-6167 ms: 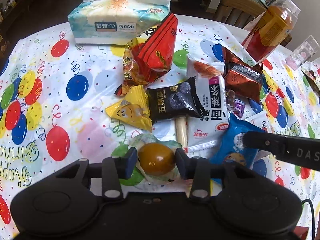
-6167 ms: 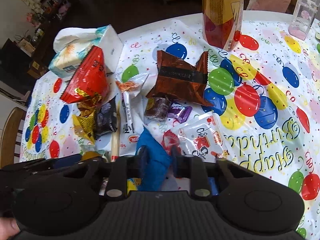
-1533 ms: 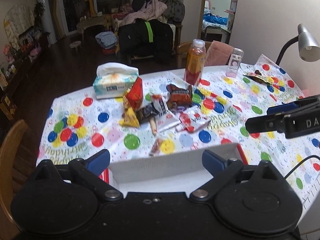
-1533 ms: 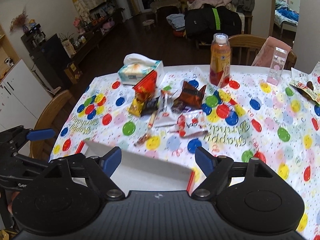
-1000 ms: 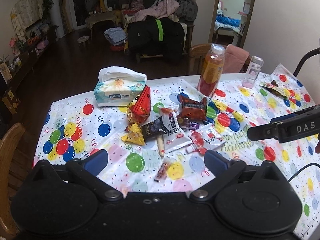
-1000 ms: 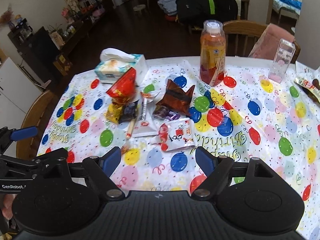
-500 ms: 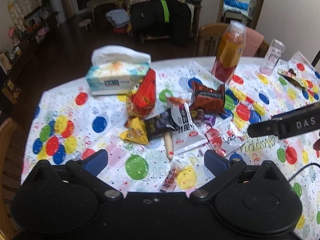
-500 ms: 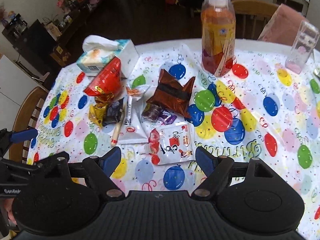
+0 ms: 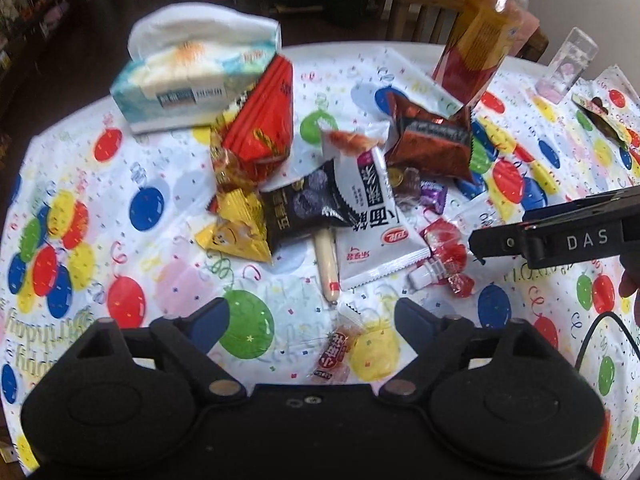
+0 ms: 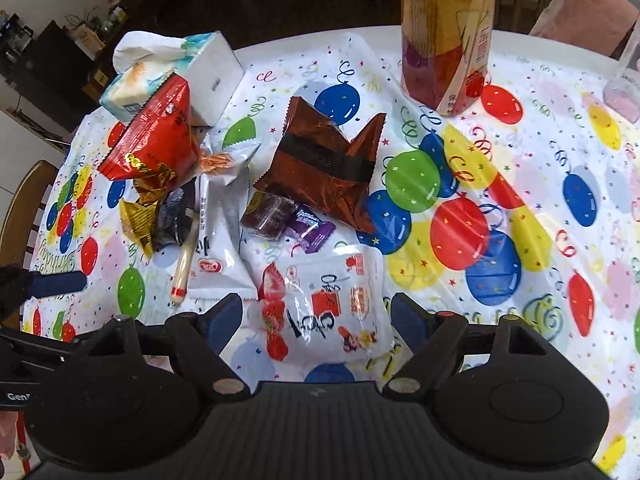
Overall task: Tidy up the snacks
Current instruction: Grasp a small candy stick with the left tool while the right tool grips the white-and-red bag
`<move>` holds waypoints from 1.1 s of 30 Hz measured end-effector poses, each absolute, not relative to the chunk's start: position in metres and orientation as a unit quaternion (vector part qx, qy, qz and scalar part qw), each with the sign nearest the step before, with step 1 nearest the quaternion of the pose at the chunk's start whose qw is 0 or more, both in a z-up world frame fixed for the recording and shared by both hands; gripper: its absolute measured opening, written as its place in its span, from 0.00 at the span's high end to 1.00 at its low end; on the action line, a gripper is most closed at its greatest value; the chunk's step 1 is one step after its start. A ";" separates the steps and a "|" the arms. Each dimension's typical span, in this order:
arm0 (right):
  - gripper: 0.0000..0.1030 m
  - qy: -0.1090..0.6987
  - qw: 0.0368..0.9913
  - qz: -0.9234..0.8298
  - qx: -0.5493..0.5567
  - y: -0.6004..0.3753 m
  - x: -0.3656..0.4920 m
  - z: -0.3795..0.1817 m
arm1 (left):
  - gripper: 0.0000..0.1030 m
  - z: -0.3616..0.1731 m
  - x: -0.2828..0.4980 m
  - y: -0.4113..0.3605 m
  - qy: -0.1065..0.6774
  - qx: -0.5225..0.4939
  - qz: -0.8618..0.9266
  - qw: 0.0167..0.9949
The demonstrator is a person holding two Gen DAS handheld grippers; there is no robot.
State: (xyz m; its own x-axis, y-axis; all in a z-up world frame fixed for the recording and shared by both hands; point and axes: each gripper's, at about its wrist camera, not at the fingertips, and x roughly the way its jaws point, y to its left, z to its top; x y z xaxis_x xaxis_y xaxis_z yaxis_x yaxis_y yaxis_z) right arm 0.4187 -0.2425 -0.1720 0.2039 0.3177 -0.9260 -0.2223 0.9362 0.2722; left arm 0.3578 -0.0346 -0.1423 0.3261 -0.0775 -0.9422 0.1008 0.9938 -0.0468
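Left wrist view: left gripper [image 9: 312, 322] gapes wide above a small red candy [image 9: 334, 354] near the table's [image 9: 168, 276] front edge. Right gripper [image 10: 316, 316], equally spread, straddles a white snack packet [image 10: 332, 308]; remaining snacks [image 10: 224, 184] cluster mid-table, tissue box [image 10: 176, 76] beyond.

On the desk [image 10: 532, 184] lie one tissue box [image 9: 192, 80], one drink bottle [image 10: 446, 36], one red snack bag [image 9: 264, 120], one brown packet [image 10: 324, 168], one sausage stick [image 9: 327, 266] and two hand-held grippers, left [image 9: 312, 320] and right [image 10: 316, 314].
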 end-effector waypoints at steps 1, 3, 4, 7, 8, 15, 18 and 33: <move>0.21 0.608 0.773 0.174 0.039 -0.241 0.420 -0.175 | 0.19 -0.146 0.360 -0.035 0.582 0.010 -0.055 0.811; 0.21 0.612 0.771 0.175 0.037 -0.238 0.421 -0.182 | 0.25 -0.153 0.363 -0.037 0.592 0.010 -0.062 0.803; 0.21 0.612 0.771 0.173 0.034 -0.237 0.421 -0.184 | 0.27 -0.156 0.364 -0.038 0.597 0.011 -0.067 0.800; 0.21 0.612 0.772 0.170 0.036 -0.235 0.424 -0.189 | 0.36 -0.164 0.367 -0.042 0.609 0.014 -0.077 0.789; 0.21 0.611 0.772 0.169 0.035 -0.235 0.425 -0.190 | 0.42 -0.166 0.368 -0.043 0.613 0.013 -0.081 0.786; 0.25 0.607 0.777 0.164 0.015 -0.228 0.427 -0.197 | 0.61 -0.180 0.369 -0.051 0.632 0.019 -0.102 0.768; 0.30 0.606 0.779 0.164 0.006 -0.228 0.427 -0.199 | 0.67 -0.184 0.368 -0.056 0.638 0.024 -0.109 0.762; 0.43 0.591 0.790 0.164 0.000 -0.229 0.418 -0.191 | 0.89 -0.181 0.365 -0.059 0.627 0.036 -0.105 0.771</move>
